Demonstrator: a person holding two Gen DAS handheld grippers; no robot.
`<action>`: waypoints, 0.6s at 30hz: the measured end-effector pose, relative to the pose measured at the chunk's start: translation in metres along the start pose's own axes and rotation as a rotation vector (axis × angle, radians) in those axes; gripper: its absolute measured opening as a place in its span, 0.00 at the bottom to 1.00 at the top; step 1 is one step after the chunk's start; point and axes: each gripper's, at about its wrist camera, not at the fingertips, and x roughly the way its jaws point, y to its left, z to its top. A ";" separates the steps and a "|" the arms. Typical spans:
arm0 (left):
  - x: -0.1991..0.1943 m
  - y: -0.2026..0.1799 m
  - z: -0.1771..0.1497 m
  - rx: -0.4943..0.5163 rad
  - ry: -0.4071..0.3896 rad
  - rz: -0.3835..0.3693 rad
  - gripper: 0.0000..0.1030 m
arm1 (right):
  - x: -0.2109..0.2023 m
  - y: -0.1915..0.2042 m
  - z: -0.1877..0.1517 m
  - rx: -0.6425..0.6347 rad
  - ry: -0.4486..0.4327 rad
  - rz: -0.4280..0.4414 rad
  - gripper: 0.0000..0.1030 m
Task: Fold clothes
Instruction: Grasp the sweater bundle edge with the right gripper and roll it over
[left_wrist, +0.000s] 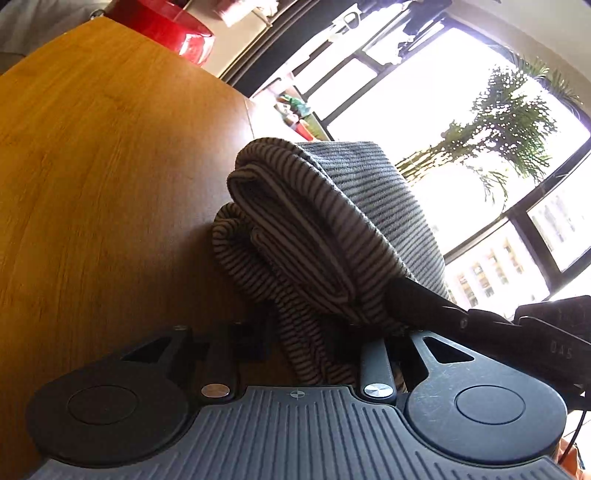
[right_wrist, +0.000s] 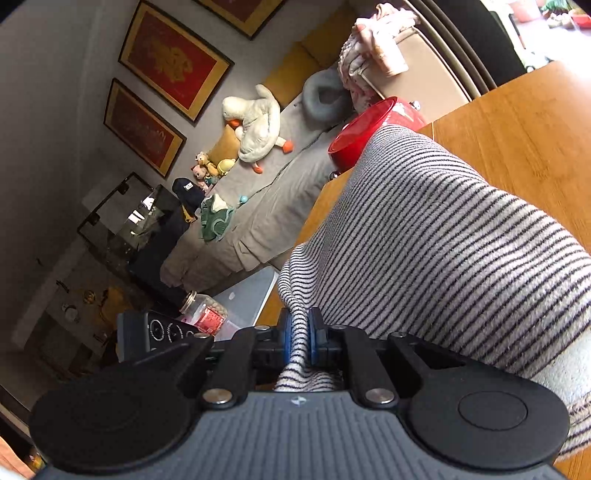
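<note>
Both grippers were clamped on the striped garment: our right gripper (right_wrist: 300, 338) pinched a thin fold of it between its blue pads (right_wrist: 285, 338), and our left gripper (left_wrist: 314, 347) had closed on a bunched edge. We saw the striped garment (left_wrist: 317, 221) rolled in thick folds, lifted above the wooden table (left_wrist: 110, 166), with the red bowl (right_wrist: 364, 134) beyond it at the table's far edge.

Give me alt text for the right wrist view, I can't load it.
The right gripper is shut on an edge of the striped garment, whose bulk rises to the right over the wooden table. A red bowl sits at the table's far edge, with a grey sofa and plush duck beyond.
</note>
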 end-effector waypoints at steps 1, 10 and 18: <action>0.000 0.000 0.000 0.000 0.000 0.001 0.28 | 0.000 0.000 -0.001 -0.007 -0.003 -0.003 0.08; -0.037 -0.001 0.006 -0.044 -0.100 0.073 0.49 | 0.001 0.012 -0.011 -0.139 -0.039 -0.086 0.07; -0.049 -0.050 0.036 0.048 -0.186 -0.053 0.55 | 0.029 0.059 -0.051 -0.524 -0.026 -0.281 0.07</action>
